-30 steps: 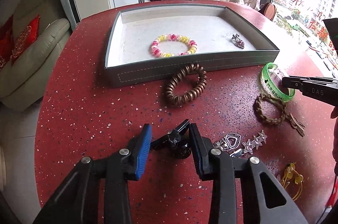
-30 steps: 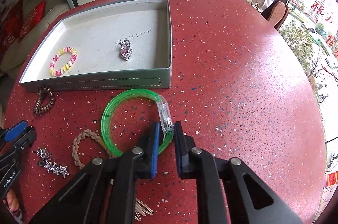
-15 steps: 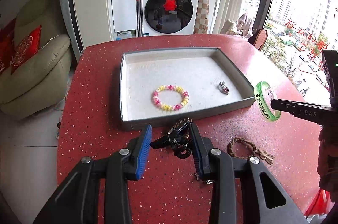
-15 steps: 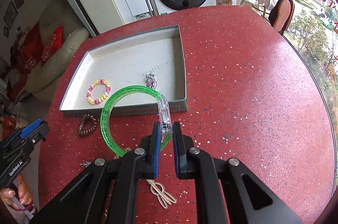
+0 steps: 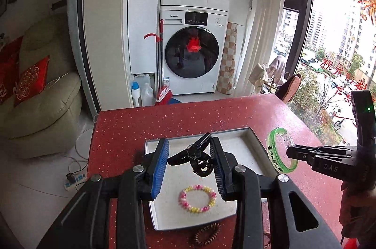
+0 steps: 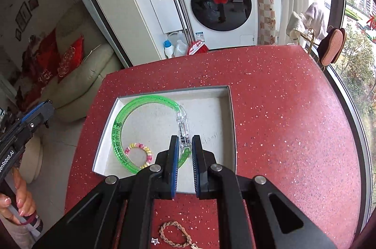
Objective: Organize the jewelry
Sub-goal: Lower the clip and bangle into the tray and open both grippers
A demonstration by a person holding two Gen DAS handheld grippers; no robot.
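Observation:
My left gripper (image 5: 189,143) is shut on a black hair clip (image 5: 196,158) and holds it in the air over the grey tray (image 5: 253,134). A pink and yellow bead bracelet (image 5: 197,198) lies in the tray below it. My right gripper (image 6: 183,143) is shut on the clear clasp of a green bangle (image 6: 119,129), which hangs over the tray (image 6: 231,119) above the bead bracelet (image 6: 138,152). In the left wrist view the right gripper (image 5: 289,151) and the bangle (image 5: 273,152) are off to the right. The left gripper (image 6: 35,117) shows at the left edge of the right wrist view.
A brown spiral hair tie (image 5: 206,236) lies on the red speckled table (image 6: 282,119) just in front of the tray. A braided bracelet (image 6: 175,235) and a small star piece (image 6: 155,240) lie nearer me. A person's hand (image 6: 18,202) grips the left handle.
Both grippers have risen from the table and moved forward over the tray, the left carrying the black clip, the right the green bangle. The table now looks farther below.

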